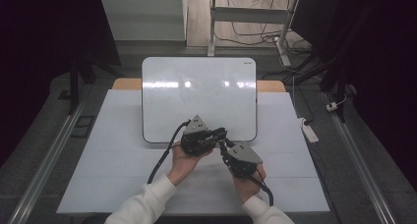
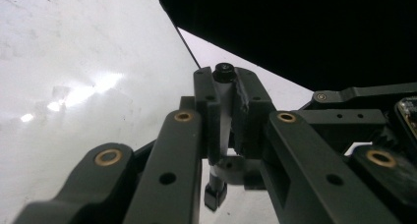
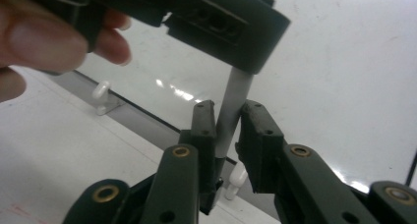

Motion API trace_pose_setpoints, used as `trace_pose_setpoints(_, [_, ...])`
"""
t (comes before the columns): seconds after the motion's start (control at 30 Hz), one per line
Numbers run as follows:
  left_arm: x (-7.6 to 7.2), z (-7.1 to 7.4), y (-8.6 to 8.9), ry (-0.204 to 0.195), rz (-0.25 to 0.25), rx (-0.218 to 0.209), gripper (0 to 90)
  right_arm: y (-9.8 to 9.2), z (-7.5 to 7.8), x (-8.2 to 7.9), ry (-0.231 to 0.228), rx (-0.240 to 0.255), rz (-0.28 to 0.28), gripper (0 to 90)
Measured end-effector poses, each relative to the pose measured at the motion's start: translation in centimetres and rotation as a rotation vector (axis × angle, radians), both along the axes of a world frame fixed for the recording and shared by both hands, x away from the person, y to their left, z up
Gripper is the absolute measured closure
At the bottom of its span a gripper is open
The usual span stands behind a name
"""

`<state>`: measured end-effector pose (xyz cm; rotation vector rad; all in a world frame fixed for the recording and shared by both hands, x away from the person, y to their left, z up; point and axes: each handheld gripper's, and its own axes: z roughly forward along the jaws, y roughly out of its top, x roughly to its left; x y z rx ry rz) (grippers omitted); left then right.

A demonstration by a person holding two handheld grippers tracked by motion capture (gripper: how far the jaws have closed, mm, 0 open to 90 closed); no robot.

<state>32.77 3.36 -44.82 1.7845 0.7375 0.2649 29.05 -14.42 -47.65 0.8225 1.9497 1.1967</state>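
The marker [image 2: 223, 111], a slim grey barrel with a black cap end, hangs in the air between your two tools just above the near edge of the whiteboard [image 1: 196, 94]. It looks light, stiff and smooth, so expect it to twist or slide if you pull off-axis; take it on the barrel, square across the pads, and keep the pull straight along its length. Your left hand-held gripper [image 2: 223, 94] is pinching the barrel close to the black end. Your right hand-held gripper [image 3: 227, 123] has its jaws drawn in around the grey barrel further along; the near pad seems to touch, the other looks just off it, so you have no firm grip there yet. Under your hands the white bench [image 1: 123, 175] is flat and bare, with the glossy whiteboard lying on it and small white clips [image 3: 101, 94] at its frame. Beyond the bench the room is dark, with cables [image 1: 255, 37] on the floor.
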Motion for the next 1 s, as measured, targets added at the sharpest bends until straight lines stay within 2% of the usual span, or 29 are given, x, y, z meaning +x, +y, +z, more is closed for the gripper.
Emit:
trace_pose_setpoints(0.1, [-0.1,-0.1,0.0,-0.008,-0.003,0.008,80.7,-0.3,0.1,0.2,-0.001,-0.002,-0.01,79.9])
trace_pose_setpoints(0.33, [-0.3,0.0,0.1,-0.031,-0.009,0.01,79.0,-0.9,0.4,0.4,0.01,0.0,0.011,80.4])
trace_pose_setpoints(0.43, [-0.7,0.4,1.0,-0.049,-0.006,0.03,64.3,-1.3,1.0,0.6,0.008,0.013,0.016,80.5])
trace_pose_setpoints(0.53, [-1.2,0.9,2.9,-0.045,-0.009,0.059,53.3,-2.7,2.1,1.7,0.019,0.031,-0.008,80.5])
trace_pose_setpoints(0.7, [-3.1,0.4,6.7,-0.029,0.039,0.155,39.2,-5.3,3.5,4.6,0.098,0.065,-0.08,80.4])
trace_pose_setpoints(0.83, [-4.7,-0.9,10.0,0.005,0.077,0.22,34.5,-6.2,4.1,6.9,0.166,0.043,-0.11,80.4])
trace_pose_setpoints(1.0, [-6.3,-2.6,13.8,0.051,0.128,0.242,33.5,-6.2,4.0,9.5,0.271,0.02,-0.128,80.4])
